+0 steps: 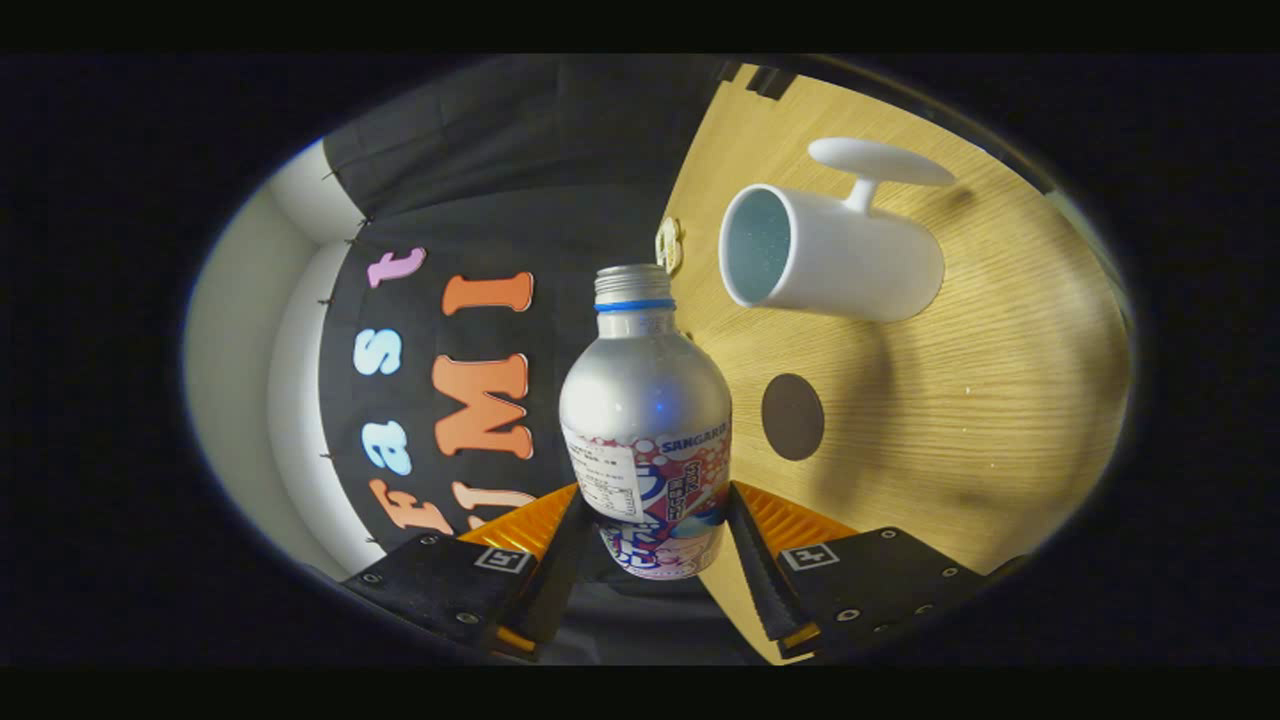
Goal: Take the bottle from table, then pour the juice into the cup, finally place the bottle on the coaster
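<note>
A silver metal bottle (645, 420) with a printed label and no cap sits between the fingers of my gripper (652, 540), which is shut on its lower body. The whole view is rolled on its side, so the wooden table (960, 400) stands like a wall beside the bottle. A white cup (835, 255) with a wide handle stands on that table, beyond the bottle's neck, with its mouth facing the bottle's open top a short gap away. A dark round coaster (792, 417) lies on the table between the cup and my fingers.
The booth's black cloth wall (520, 180) rises behind the bottle, with a pale wall (270, 360) beyond it. The table's far edge runs just past the bottle's neck.
</note>
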Motion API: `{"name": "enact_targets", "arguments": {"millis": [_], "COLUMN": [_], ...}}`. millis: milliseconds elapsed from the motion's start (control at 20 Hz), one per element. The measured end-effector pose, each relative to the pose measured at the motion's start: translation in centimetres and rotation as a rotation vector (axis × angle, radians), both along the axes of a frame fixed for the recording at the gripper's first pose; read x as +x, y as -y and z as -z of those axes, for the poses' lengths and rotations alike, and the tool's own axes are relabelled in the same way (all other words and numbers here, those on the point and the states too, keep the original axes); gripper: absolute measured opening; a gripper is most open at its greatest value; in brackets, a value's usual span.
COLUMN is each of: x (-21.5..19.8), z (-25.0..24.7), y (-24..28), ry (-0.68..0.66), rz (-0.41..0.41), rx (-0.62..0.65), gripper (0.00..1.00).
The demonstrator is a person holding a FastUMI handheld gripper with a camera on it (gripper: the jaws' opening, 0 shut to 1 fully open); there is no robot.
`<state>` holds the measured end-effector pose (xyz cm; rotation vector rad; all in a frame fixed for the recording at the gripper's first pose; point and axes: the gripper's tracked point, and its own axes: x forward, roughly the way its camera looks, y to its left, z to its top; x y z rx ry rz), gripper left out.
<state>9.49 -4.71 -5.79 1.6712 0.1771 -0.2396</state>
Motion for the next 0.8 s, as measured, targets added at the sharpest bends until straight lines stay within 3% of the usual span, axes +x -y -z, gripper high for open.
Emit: {"name": "enact_targets", "arguments": {"millis": [800], "x": [0.1], "z": [-0.5], "y": [1.1], "ry": [-0.028], "rz": [0.069], "rx": [0.186], "gripper": [0.75]}}
